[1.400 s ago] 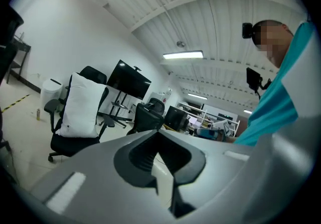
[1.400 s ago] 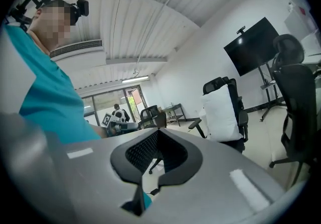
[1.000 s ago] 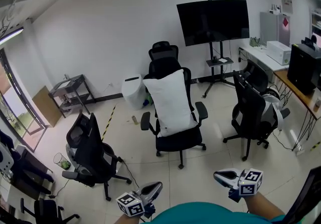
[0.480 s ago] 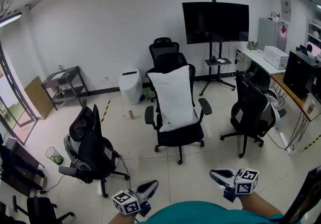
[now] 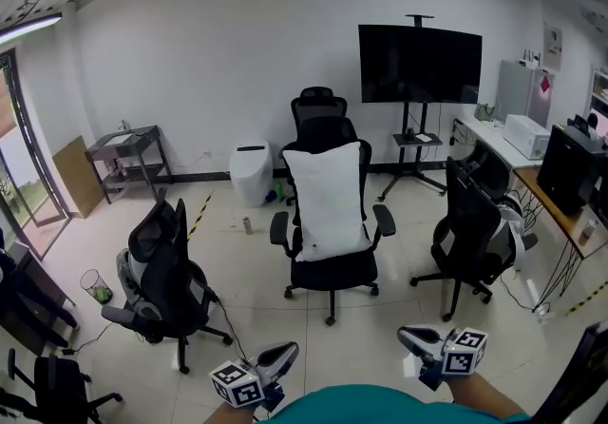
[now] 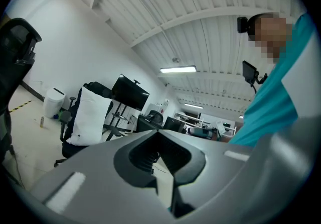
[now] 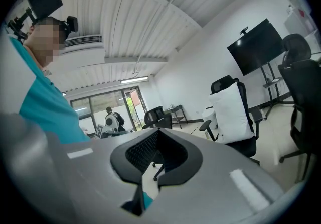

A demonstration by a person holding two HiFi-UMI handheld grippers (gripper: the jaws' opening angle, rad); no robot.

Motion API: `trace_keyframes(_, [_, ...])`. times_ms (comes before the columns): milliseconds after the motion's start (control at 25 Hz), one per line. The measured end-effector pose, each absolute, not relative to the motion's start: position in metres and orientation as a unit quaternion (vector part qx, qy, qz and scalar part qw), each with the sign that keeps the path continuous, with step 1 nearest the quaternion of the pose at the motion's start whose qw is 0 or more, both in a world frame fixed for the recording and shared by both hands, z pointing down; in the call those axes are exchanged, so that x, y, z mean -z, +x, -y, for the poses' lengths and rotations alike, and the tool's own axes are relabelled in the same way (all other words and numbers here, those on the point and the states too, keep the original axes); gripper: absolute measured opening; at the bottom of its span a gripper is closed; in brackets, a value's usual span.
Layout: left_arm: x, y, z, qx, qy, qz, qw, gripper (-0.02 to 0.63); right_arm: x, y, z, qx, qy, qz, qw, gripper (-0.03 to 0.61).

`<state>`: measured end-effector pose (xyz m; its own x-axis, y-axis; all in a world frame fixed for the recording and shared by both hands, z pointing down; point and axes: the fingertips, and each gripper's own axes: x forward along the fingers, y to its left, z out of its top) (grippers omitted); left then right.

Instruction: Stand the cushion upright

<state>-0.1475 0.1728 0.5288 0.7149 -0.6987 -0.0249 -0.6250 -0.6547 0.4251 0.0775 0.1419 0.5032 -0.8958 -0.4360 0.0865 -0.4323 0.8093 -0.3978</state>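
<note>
**Head view with both gripper views.** A white cushion [image 5: 329, 202] is shown standing upright on the seat of a black office chair [image 5: 332, 272] at the middle of the head view. Its back is leaned against the backrest and its lower edge is rested on the seat. The left gripper [image 5: 290, 352] and the right gripper [image 5: 407, 337] are held low in that view, at 7 and 5 o'clock of its centre, pointed level. The cushion is found at 12 o'clock from them, well apart across pale floor tiles [image 5: 380, 313]. In each gripper view the jaws are seen clenched together, with nothing grasped between them, and the cushion is seen far beyond the tips. A second office chair [image 5: 166, 279] is placed at 9 o'clock of the cushioned chair and a third office chair [image 5: 470, 241] at 3 o'clock. A dark television [image 5: 419, 64] on a wheeled stand is set at 1 o'clock, near the white wall, and a metal shelf cart [image 5: 128, 151] at 10 o'clock.
</note>
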Motion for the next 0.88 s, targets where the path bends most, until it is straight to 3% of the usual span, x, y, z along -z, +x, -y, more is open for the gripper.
trace_keyframes(880, [-0.532, -0.141, -0.170, 0.082, 0.904, 0.369, 0.199, 0.011, -0.518, 0.090, -0.127, 0.189, -0.250, -0.949, -0.023, 0.000])
